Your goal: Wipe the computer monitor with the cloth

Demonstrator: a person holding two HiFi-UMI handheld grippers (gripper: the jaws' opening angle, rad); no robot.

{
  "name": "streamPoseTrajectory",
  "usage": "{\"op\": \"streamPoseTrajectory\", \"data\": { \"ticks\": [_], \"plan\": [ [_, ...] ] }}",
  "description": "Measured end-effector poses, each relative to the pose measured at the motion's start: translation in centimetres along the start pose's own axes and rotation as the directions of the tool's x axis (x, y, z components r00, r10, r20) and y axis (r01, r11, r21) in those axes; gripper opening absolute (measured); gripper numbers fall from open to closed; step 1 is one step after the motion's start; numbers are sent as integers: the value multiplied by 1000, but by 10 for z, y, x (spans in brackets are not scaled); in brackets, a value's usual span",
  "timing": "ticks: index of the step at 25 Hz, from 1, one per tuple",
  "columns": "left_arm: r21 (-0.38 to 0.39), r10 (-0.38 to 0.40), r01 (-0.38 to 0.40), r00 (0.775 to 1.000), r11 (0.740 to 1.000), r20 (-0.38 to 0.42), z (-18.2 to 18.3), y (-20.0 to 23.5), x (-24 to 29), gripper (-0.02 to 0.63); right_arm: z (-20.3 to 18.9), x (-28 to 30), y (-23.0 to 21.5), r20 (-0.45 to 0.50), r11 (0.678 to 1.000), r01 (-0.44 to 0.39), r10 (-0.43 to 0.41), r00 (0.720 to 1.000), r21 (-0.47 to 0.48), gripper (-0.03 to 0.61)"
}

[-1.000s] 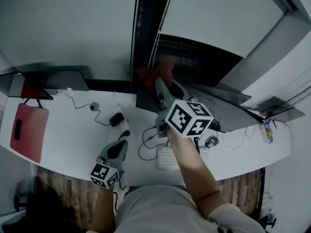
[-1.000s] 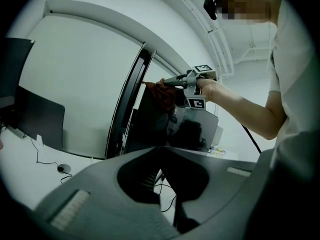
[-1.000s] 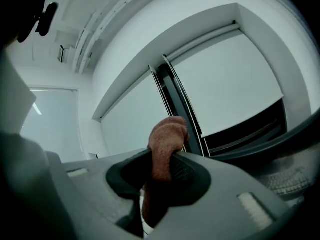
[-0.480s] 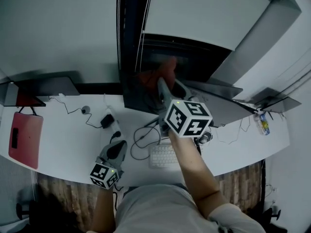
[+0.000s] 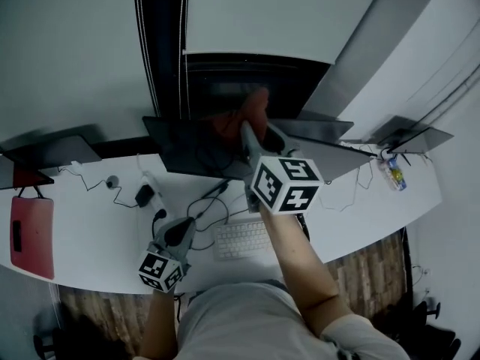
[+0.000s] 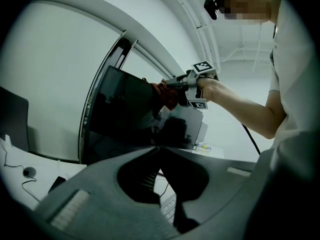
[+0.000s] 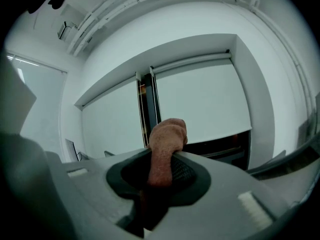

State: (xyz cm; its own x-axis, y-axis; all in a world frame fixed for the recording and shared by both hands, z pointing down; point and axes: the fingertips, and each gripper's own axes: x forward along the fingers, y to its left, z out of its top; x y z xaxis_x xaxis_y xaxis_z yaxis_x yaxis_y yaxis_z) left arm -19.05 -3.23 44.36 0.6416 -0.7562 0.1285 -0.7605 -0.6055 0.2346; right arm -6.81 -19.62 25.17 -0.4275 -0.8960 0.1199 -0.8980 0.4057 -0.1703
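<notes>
Cloth [image 5: 253, 113]: rust-red, nubbly pile, bunched. It is pinched in the right gripper [image 5: 246, 130] against the monitor [image 5: 191, 156] screen, farther from its left edge than a second ago.
Monitor: dark, glossy flat panel on a white desk [image 5: 90, 223].
Left gripper [image 5: 182, 227]: jaws together, empty, low beside the keyboard [image 5: 244, 238], unmoved.
Left gripper view alone shows cloth meeting screen; right gripper view alone shows the pinch.

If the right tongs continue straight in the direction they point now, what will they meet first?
The monitor screen. The right tongs hold a reddish cloth ahead of their tips. In the left gripper view the cloth seems to touch the screen's upper part, though depth is uncertain.
</notes>
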Motion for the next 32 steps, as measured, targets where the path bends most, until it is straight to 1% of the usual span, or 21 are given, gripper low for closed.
{"op": "streamPoseTrajectory", "data": {
  "ticks": [7, 14, 26, 32],
  "plan": [
    [19, -73, 74, 997, 997, -20, 0, -27, 36, 9, 3, -26, -46, 2, 998, 55, -55, 999, -7, 92],
    [36, -131, 133, 991, 991, -41, -2, -57, 69, 9, 6, -57, -94, 14, 991, 129, -128, 992, -41, 92],
    [59, -224, 229, 971, 972, -88, -5, -112, 121, 9, 13, -112, -181, 45, 973, 231, -230, 972, -2, 92],
    [64, -256, 263, 961, 963, -106, -9, -138, 145, 9, 15, -134, -215, 57, 966, 256, -257, 965, 15, 92]
  ]
}}
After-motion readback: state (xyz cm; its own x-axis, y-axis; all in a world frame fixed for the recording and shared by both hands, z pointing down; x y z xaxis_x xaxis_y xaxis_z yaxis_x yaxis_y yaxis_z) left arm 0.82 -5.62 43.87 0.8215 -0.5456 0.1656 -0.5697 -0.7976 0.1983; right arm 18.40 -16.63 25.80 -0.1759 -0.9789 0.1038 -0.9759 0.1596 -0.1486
